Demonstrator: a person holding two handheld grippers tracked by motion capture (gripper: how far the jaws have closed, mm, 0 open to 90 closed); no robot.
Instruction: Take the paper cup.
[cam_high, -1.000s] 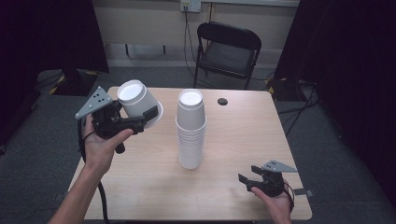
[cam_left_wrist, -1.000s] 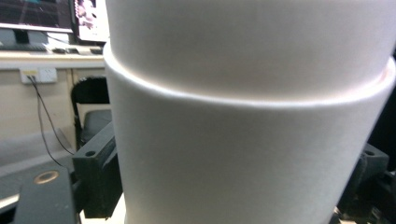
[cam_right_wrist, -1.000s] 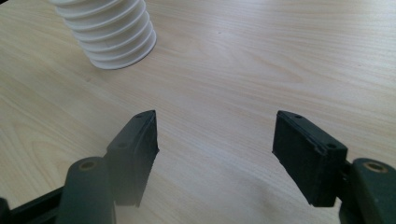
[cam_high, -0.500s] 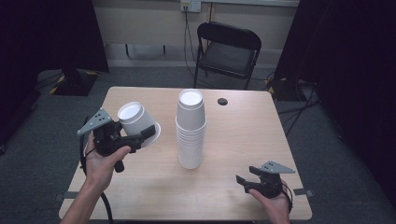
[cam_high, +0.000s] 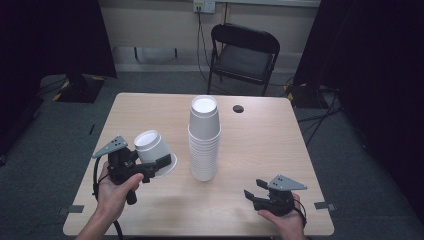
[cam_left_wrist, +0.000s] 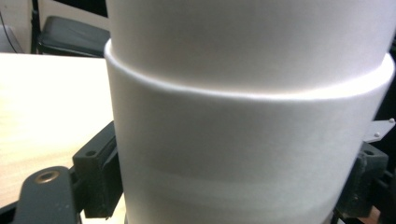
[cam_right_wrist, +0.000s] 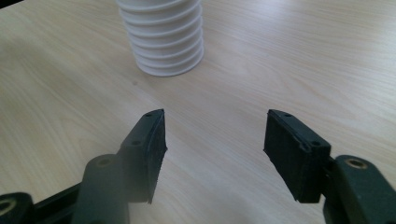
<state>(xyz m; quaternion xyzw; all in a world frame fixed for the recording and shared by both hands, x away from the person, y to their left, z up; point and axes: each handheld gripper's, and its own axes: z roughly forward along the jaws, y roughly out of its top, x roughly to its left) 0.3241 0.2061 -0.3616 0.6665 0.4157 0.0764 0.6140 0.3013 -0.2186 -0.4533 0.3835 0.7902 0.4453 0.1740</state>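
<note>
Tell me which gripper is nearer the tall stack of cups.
Left. The left gripper, shut on a single white cup, sits just left of the stack of cups. The right gripper, open with nothing between its jaws, is farther off toward the table's near right edge.

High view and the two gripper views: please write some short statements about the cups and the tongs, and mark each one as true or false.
1. The left tongs hold a single white cup. True.
2. The held cup stands upright on the table. False: it is tilted, off the table.
3. The stack of cups stands upside down, rims on the table. True.
4. The right tongs grip the stack. False: their jaws have just been closing, with nothing between them, and they are apart from the stack.
5. A folding chair stands beyond the table. True.
</note>
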